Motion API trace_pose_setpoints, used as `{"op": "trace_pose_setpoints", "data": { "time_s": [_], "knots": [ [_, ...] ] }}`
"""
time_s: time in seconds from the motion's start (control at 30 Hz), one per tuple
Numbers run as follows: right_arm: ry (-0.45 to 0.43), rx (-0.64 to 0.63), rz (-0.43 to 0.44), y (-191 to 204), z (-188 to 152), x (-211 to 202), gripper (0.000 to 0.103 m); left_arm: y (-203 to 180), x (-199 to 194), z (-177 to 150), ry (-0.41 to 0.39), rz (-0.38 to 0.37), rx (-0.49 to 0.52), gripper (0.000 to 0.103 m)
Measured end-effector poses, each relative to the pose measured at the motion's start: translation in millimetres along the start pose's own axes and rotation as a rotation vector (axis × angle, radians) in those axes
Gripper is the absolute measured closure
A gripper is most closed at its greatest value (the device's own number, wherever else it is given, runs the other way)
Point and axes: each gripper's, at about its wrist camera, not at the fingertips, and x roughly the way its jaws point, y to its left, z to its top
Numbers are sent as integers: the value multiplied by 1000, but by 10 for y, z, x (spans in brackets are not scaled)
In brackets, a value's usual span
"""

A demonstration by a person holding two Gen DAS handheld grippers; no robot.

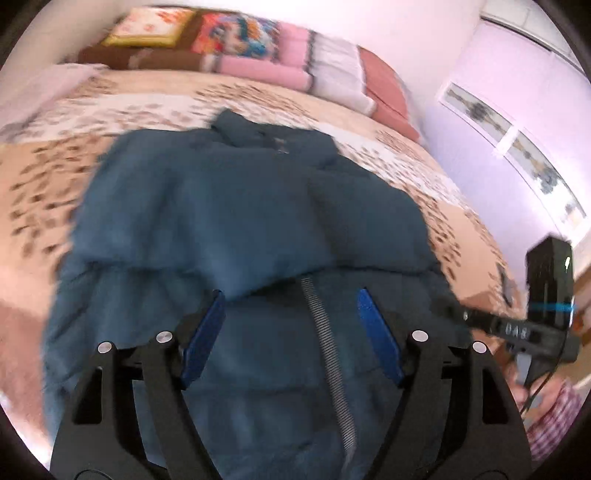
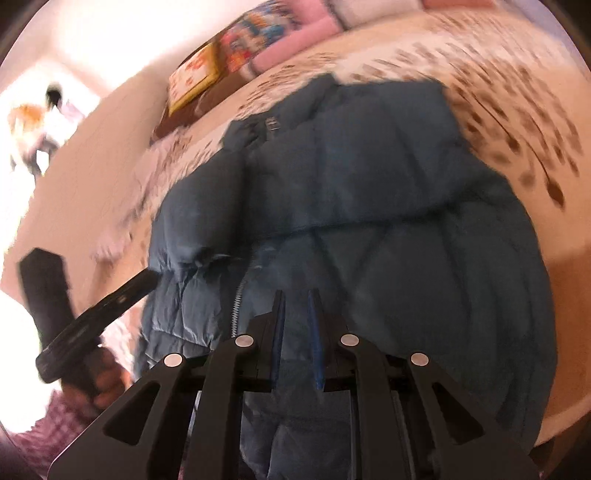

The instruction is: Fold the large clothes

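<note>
On the patterned bed lay a puffy teal jacket, quilted, zipper exposed. Left hand-held gripper gaped empty; right hand-held gripper pinched jacket fabric.

jacket: teal blue | bedspread: cream, brown-speckled | pillow: pink

Bed w/ leaf-print bedspread, folded blankets stacked along white wall, framed pictures opposite.
</note>
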Motion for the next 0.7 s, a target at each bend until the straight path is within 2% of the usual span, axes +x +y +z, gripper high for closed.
{"op": "trace_pose_setpoints", "data": {
  "time_s": [0.07,0.1,0.13,0.17,0.2,0.33,0.47,0.57,0.63,0.7],
  "knots": [
    [-6,-126,-61,388,67,134,87,136,-152,-102,-22,34,-29,30],
    [-7,-170,-74,540,80,197,78,208,-216,-150,-26,46,-50,30],
    [-12,-216,-78,713,97,269,65,287,-296,-216,-28,52,-75,30],
    [-19,-256,-83,884,108,350,34,343,-352,-251,-31,55,-93,30],
    [-32,-276,-95,1011,114,408,26,397,-405,-291,-35,58,-108,30],
    [-79,-430,-128,1583,84,690,26,592,-586,-437,-51,65,-155,30],
    [-108,-632,-275,2037,-45,1128,26,787,-703,-495,-69,79,-195,30],
    [-100,-715,-401,2122,-124,1456,27,888,-758,-515,-81,83,-216,30],
    [-92,-737,-500,2066,-125,1638,44,940,-790,-523,-86,86,-225,30],
    [-57,-724,-535,1958,-90,1718,80,964,-812,-532,-91,86,-227,30]
  ]
}}
